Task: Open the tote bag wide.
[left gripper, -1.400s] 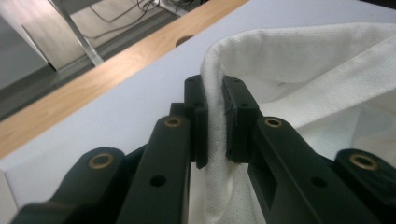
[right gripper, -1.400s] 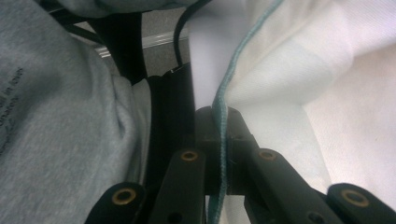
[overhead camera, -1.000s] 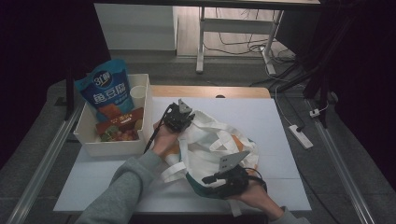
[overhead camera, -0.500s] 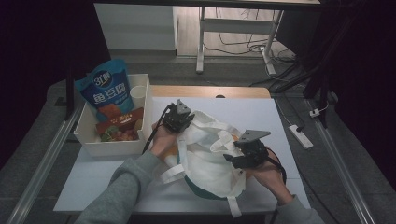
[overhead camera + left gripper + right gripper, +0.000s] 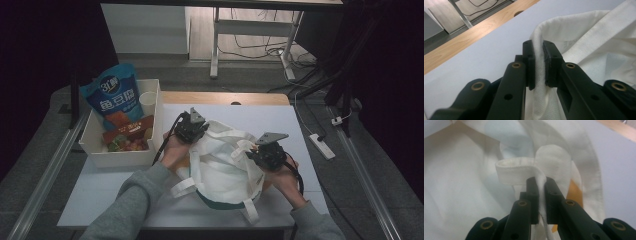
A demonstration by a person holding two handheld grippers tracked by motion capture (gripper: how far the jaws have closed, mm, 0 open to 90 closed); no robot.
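Bag (image 5: pixel 225 165): white cloth, crumpled, open-mouthed

Dim room, lit tabletop, soft blurry close-ups

Since 1 second ago the right gripper (image 5: pixel 261 151) has risen from the near edge of the white cloth tote bag (image 5: pixel 225 167) to its right side, lifting a pinched fold of fabric and opening the bag wider.
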